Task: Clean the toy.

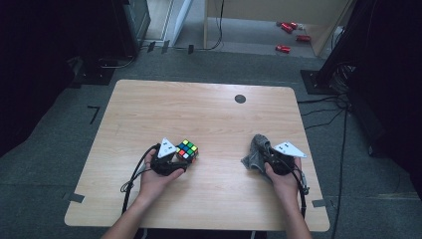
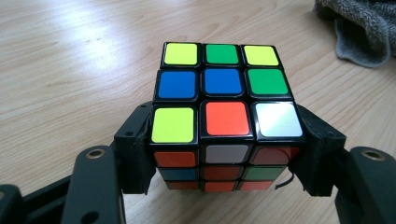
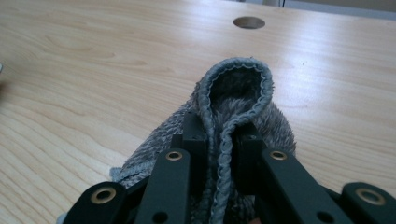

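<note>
Cube in my left gripper, cloth in my right.
My left gripper (image 2: 226, 154) clamps the puzzle cube (image 2: 224, 107) by its sides, near the front left of the wooden table (image 1: 209, 114); my right gripper (image 3: 219, 144) pinches a raised fold of the grey cloth (image 3: 243, 98) at front right.

Red objects (image 1: 290, 31) on the floor beyond.
</note>
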`<state>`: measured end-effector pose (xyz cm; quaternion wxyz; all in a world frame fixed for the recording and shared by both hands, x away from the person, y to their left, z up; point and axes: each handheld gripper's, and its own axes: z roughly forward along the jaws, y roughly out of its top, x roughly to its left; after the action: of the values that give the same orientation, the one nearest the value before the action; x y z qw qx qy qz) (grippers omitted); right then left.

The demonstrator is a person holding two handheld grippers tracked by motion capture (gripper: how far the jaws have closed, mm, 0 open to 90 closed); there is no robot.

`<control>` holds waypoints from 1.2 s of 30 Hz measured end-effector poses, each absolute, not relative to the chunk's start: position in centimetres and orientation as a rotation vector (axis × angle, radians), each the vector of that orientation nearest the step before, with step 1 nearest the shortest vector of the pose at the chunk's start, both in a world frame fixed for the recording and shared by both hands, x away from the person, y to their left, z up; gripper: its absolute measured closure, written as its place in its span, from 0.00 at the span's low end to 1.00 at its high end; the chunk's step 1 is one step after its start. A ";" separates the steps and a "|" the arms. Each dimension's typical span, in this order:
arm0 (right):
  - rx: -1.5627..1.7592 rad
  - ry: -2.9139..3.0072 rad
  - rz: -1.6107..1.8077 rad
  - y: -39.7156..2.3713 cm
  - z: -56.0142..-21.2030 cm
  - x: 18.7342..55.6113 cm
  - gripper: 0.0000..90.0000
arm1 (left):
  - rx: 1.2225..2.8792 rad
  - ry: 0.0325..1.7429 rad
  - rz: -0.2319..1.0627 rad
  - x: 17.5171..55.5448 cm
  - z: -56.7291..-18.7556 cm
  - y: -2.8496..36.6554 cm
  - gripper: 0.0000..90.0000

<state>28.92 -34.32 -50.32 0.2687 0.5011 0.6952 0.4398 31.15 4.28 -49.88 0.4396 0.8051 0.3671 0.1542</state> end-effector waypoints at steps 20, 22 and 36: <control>1.358 1.900 1.169 -33.6 -50.6 28.7 0.74 | 2.053 0.888 0.438 30.6 -50.8 3.6 0.39; 1.363 1.899 1.176 -33.5 -50.5 28.7 0.64 | 2.055 0.884 0.434 30.6 -50.8 3.6 0.39; 1.373 1.943 1.102 -34.0 -47.3 28.3 0.08 | 1.974 0.921 0.317 30.3 -48.8 5.7 0.11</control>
<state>28.30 -33.98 -47.26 0.2568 0.5062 0.7162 0.4061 30.31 5.71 -48.78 0.4531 0.7995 0.3729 0.1286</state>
